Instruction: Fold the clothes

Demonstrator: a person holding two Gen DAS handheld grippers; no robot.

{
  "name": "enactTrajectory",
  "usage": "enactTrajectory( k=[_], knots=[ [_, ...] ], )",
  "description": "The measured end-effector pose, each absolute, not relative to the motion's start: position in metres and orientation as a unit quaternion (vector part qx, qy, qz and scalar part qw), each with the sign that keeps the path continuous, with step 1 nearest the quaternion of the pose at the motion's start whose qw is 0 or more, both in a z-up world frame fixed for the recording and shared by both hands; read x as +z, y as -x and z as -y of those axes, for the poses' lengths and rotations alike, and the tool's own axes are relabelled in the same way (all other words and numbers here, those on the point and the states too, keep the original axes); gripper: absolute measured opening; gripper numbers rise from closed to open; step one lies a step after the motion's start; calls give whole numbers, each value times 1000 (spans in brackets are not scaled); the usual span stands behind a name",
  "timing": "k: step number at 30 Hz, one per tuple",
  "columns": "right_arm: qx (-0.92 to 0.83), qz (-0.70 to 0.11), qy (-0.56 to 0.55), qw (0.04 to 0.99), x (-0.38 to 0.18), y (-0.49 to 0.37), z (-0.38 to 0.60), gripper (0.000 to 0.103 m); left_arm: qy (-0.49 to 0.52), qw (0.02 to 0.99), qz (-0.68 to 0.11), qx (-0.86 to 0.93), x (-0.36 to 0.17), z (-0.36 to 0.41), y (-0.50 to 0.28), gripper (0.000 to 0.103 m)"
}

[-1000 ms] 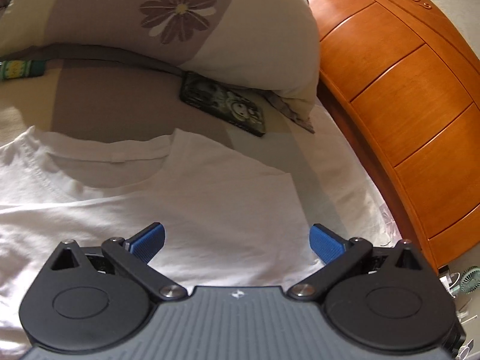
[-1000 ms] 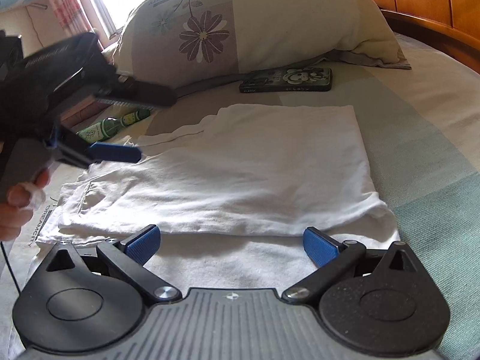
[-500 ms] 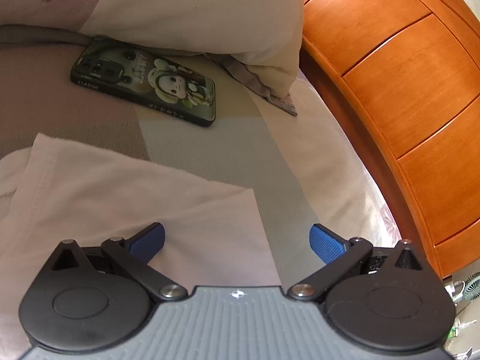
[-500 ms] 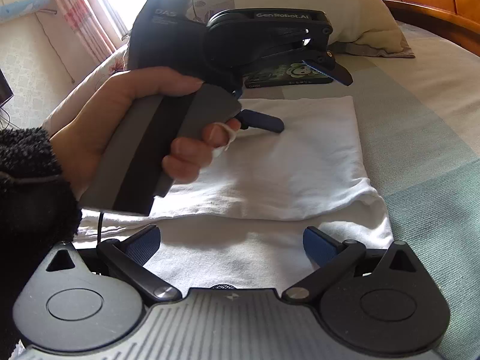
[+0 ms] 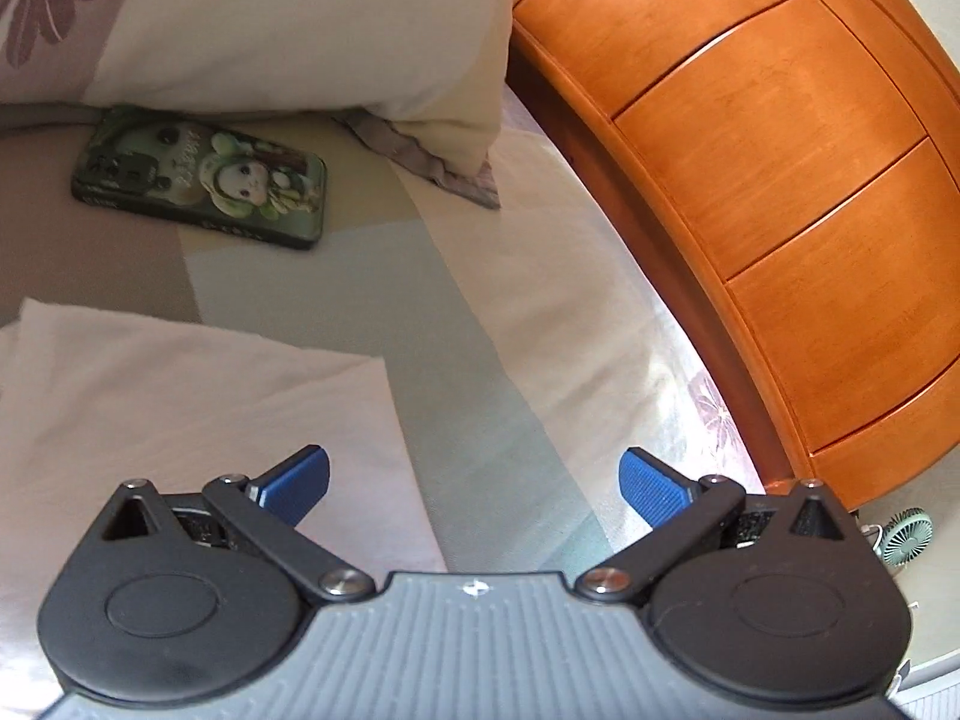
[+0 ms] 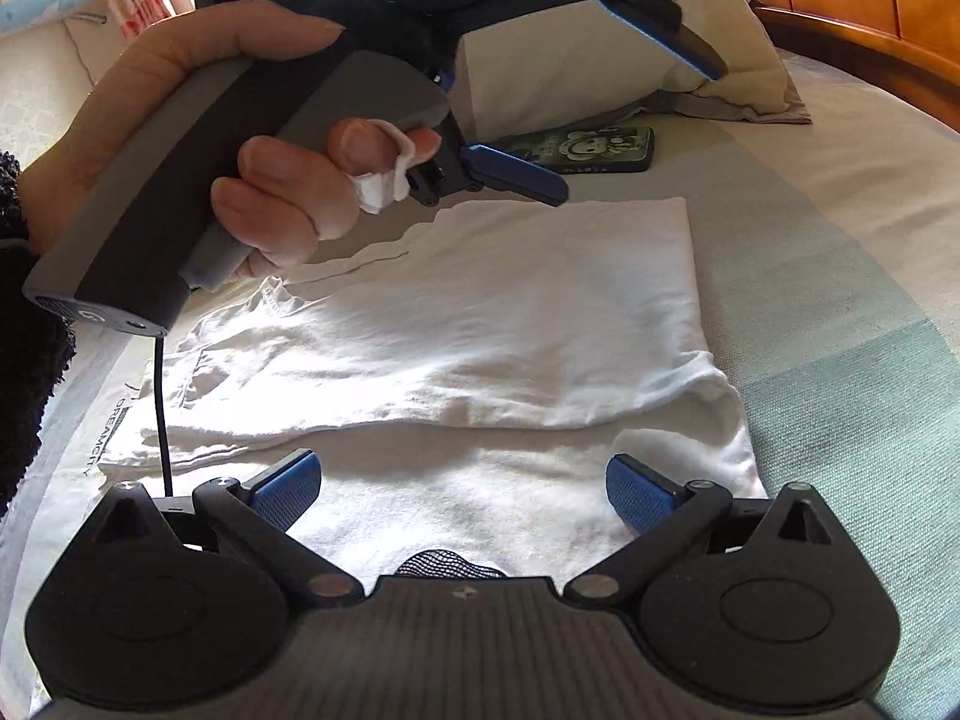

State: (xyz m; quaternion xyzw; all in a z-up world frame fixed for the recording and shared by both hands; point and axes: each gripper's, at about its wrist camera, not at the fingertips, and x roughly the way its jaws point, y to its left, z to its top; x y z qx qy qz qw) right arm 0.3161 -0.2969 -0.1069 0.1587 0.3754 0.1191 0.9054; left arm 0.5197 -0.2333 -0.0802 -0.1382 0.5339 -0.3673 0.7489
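A white T-shirt (image 6: 480, 324) lies partly folded on the bed, one side turned over onto the body. Its folded far corner (image 5: 198, 396) fills the lower left of the left wrist view. My left gripper (image 5: 474, 483) is open, above that corner's right edge, nothing between its blue pads. In the right wrist view the left gripper (image 6: 642, 114) hangs over the shirt's far end, held by a hand (image 6: 264, 180) with a bandaged finger. My right gripper (image 6: 462, 489) stands open just above the shirt's near hem, holding nothing.
A phone in a green cartoon case (image 5: 201, 177) lies by a flowered pillow (image 5: 270, 24) beyond the shirt. A wooden headboard (image 5: 780, 180) curves along the right. The striped bed sheet (image 6: 840, 276) is bare right of the shirt. A small fan (image 5: 906, 534) sits on the floor.
The left gripper has travelled right, from the collar area to the shirt's far right corner, toward the phone and headboard. The right gripper has held its place at the near hem.
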Motion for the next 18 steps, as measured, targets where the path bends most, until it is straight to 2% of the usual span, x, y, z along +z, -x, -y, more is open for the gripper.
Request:
enactTrajectory(
  k=[4, 8, 12, 18],
  knots=[
    [116, -375, -163, 905, -107, -312, 308, 103, 125, 746, -539, -371, -112, 260, -523, 102],
    [120, -373, -167, 905, -109, -313, 316, 103, 135, 762, -524, -356, -108, 262, -523, 102],
    [118, -372, -154, 908, -105, -313, 312, 103, 96, 791, -492, -350, -67, 233, -500, 102],
    [124, -360, -133, 915, -91, -302, 302, 103, 65, 841, -444, -302, 17, 134, -434, 102]
  ],
)
